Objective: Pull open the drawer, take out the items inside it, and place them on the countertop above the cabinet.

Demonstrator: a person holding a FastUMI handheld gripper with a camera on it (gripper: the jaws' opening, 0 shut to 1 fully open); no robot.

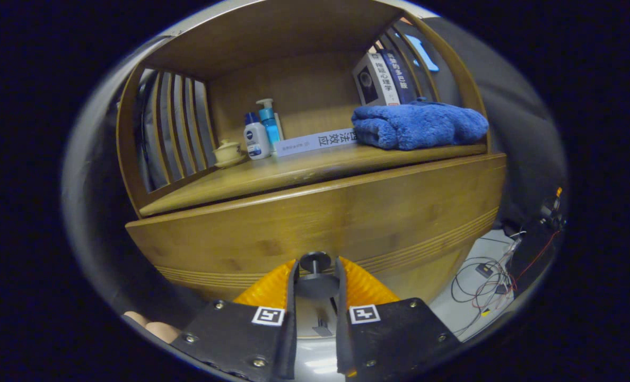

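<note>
Wooden cabinet front (pixel 347 212) takes up the space just ahead of the fingers, with a grooved band cut along its lower part. The gripper (pixel 315 276) is brought up to the drawer (pixel 272 233), and the dark round knob (pixel 315 261) is seen between the two fingertips; the fingers are drawn close on either side of it, though whether both are pressed against it cannot be told. Beyond the fingers and above the drawer, the countertop (pixel 272 178) is laid out under a shelf roof. On it, up and to the left, a small lidded cup (pixel 228 152), a white bottle (pixel 255 139) and a blue pump bottle (pixel 269 123) are grouped. A flat book (pixel 315 141) is laid beside them, and a folded blue towel (pixel 418 125) is set to the right, with upright books (pixel 384 78) behind it. Loose cables (pixel 487 276) are seen on the floor to the right.
</note>
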